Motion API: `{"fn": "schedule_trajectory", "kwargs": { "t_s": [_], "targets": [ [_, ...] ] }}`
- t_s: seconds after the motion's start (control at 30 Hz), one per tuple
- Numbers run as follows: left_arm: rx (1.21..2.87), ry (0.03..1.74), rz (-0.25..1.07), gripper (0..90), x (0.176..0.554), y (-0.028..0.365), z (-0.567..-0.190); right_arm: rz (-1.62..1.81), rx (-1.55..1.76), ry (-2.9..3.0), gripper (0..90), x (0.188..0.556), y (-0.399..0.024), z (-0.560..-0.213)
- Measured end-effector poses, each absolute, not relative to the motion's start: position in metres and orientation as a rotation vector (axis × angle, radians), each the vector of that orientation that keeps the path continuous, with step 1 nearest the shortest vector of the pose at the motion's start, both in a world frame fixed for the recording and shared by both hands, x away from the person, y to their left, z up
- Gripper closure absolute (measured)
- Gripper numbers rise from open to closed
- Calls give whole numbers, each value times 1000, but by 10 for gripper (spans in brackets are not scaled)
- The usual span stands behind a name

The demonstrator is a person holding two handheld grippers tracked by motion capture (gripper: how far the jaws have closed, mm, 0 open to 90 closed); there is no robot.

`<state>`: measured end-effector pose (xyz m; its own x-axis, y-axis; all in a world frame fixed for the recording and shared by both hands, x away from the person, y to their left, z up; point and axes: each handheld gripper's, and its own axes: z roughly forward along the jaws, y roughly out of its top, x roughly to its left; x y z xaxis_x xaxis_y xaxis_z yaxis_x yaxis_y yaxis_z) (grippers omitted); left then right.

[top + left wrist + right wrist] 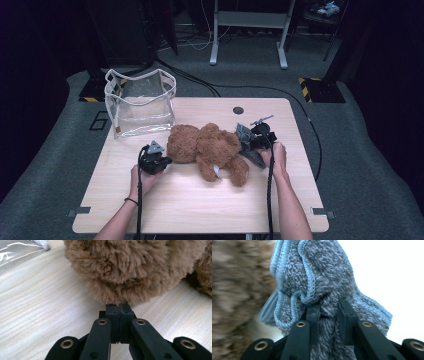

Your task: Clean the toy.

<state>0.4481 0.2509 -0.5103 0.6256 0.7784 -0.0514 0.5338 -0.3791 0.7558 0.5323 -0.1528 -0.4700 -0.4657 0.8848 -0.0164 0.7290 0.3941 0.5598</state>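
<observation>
Item: brown plush bear [207,149], lying across the middle of the light wooden table [200,210], between the two tongs. The left gripper [167,161] sat at the bear's left end; in the left gripper view its jaws were pressed fully together, tips touching the fur of the bear [130,270], possibly pinching a few strands, though the view did not settle that. The right gripper [246,143] stood at the bear's right side, jaws clamped on a bunched grey-blue knitted cloth [322,285] with a light blue stitched edge; the cloth rose above the jaws, the blurred bear [237,290] just beside it. In the high view that cloth [243,134] lay against the bear's right flank.

Item: clear plastic bag [142,102] with white trim, upright at the table's far left corner, near the bear. A small brown tag on its lower corner was too small to read. A large pale figure on the floor left of the table was partly hidden.

Pose: both forearms entered from the near edge; the left hand [145,180] held its gripper level, pointing right; the right hand [275,157] held its gripper pointing left toward the bear.
</observation>
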Motion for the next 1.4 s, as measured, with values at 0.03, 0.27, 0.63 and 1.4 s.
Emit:
{"fn": "schedule_trajectory", "kwargs": {
  "t_s": [0.03,0.27,0.63,1.4],
  "targets": [
    [2077,1025,404,893,448,251,-510,691,1410,2315,736,533,-155,-471],
    [2079,1022,400,890,448,253,-510,725,1462,2240,734,525,-169,-461],
    [2020,1069,374,367,447,255,-509,875,1354,2259,729,488,-158,-429],
    [2054,1011,363,665,453,239,-505,857,1359,2399,720,504,-131,-466]
  ]
}}
